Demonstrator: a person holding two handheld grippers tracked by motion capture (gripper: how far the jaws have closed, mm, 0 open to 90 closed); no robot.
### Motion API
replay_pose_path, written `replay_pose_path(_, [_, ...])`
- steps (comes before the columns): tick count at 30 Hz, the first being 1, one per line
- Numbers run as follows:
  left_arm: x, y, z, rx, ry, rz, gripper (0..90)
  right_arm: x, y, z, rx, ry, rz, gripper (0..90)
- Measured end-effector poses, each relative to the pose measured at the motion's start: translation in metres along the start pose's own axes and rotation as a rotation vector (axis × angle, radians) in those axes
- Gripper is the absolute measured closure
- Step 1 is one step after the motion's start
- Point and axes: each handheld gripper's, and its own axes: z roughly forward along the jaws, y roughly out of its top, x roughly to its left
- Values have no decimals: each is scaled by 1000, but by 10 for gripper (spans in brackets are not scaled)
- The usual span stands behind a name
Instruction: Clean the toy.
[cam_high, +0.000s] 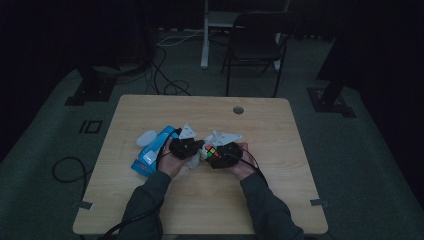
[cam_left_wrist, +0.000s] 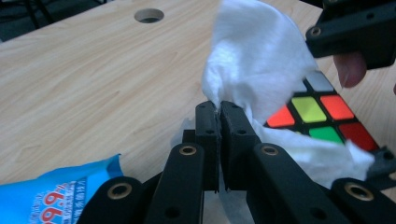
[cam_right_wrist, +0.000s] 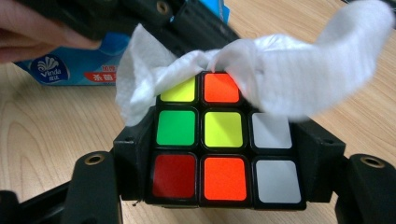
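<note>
A scrambled colour cube (cam_right_wrist: 224, 156) sits clamped between the black jaws of my right gripper (cam_right_wrist: 224, 163), its stickered face towards that camera. My left gripper (cam_left_wrist: 219, 116) is shut on a white wipe (cam_left_wrist: 261, 70), pinching a fold of it. The wipe (cam_right_wrist: 280, 70) drapes over the far top edge of the cube (cam_left_wrist: 322, 116). In the high view both grippers meet over the middle of the wooden table (cam_high: 200, 200): the left gripper (cam_high: 192, 150) beside the right gripper (cam_high: 215, 152), with the cube (cam_high: 211, 152) between them.
A blue pack of wet wipes (cam_high: 152, 150) lies on the table just left of my left hand, its blue wrapper (cam_right_wrist: 70, 70) behind the cube. A round cable hole (cam_high: 238, 110) is near the far edge. A black chair (cam_high: 255, 45) stands beyond the table.
</note>
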Motion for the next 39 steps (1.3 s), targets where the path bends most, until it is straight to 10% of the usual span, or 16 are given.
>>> replay_pose_path(18, [2,-13,7,60,-14,-3,875,-6,3,-8,-31,-1,16,340])
replay_pose_path(39, [4,10,0,-18,-31,-16,873,7,3,2,-2,42,-20,339])
